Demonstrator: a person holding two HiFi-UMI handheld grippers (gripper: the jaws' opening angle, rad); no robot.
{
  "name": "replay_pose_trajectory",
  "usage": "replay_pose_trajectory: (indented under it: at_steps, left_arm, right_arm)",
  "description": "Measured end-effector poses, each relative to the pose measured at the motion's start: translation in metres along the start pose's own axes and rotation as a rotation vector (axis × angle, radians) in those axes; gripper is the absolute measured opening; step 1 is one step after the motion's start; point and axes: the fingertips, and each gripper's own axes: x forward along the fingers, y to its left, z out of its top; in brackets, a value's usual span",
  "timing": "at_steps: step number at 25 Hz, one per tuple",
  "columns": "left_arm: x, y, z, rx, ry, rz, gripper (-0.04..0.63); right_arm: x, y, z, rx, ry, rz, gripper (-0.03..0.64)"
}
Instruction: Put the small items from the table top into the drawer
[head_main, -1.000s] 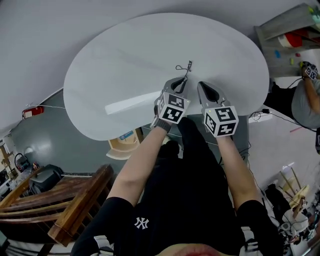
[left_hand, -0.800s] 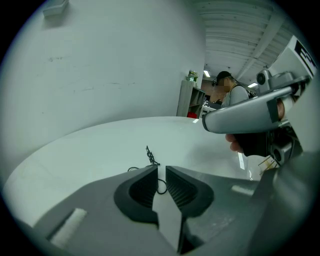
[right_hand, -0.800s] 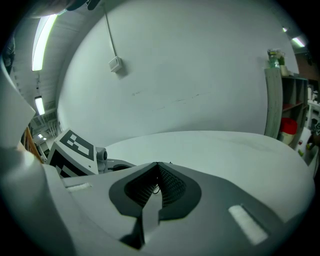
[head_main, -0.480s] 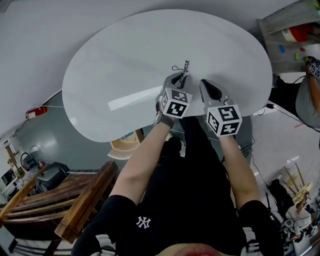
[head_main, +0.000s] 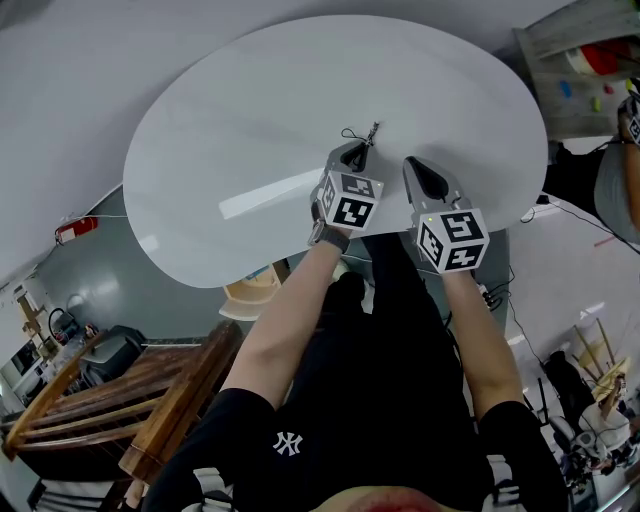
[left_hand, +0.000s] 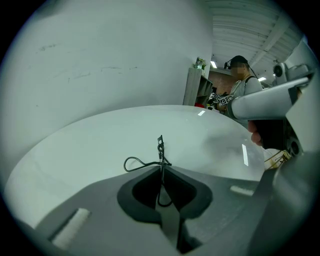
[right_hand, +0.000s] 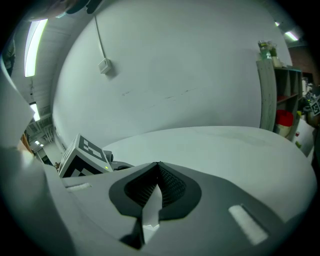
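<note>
Wire clip (left_hand: 160, 150), maybe, lengthwise along left gripper (left_hand: 161, 168)

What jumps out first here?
The big white oval table fills the head view. Near its front edge the left gripper is shut on a thin black wire item. The right gripper beside it is shut with nothing between its jaws.

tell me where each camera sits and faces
Head view: on the head, steeply down at the white table; both forearms show.
Left gripper view: on the left gripper, along its fingers shut on a black wire item.
Right gripper view: on the right gripper, across the table; fingers shut, empty.
Shared: head and left gripper views both show the wire item.
</note>
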Motion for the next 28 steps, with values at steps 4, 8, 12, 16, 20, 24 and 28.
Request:
replay_pose_trajectory:
  at_steps: [4, 8, 12, 16, 20, 24, 28]
  left_arm:
    - [-0.006, 0.000, -0.003, 0.012, -0.007, -0.009, 0.015]
    - [-0.025, 0.001, -0.007, 0.026, -0.028, -0.009, 0.015]
    - [-0.048, 0.005, -0.014, 0.025, -0.057, -0.005, 0.015]
    - [-0.078, 0.010, -0.026, 0.027, -0.085, 0.001, 0.015]
    - [-0.111, 0.018, -0.041, 0.029, -0.103, 0.021, 0.015]
    - [-0.142, 0.025, -0.058, 0.036, -0.118, 0.041, 0.015]
    - [-0.169, 0.032, -0.080, 0.033, -0.124, 0.063, 0.015]
  right_arm:
    - [0.004, 0.004, 0.000, -0.001, -0.004, 0.006, 0.023]
    - [0.007, 0.022, 0.001, -0.011, -0.006, 0.024, 0.023]
    - [0.010, 0.046, -0.001, -0.029, -0.008, 0.047, 0.022]
    - [0.009, 0.075, -0.003, -0.045, -0.016, 0.069, 0.021]
    - [0.008, 0.107, -0.006, -0.068, -0.021, 0.097, 0.023]
    - [0.006, 0.139, -0.011, -0.088, -0.026, 0.119, 0.021]
    - [0.003, 0.171, -0.019, -0.106, -0.027, 0.143, 0.021]
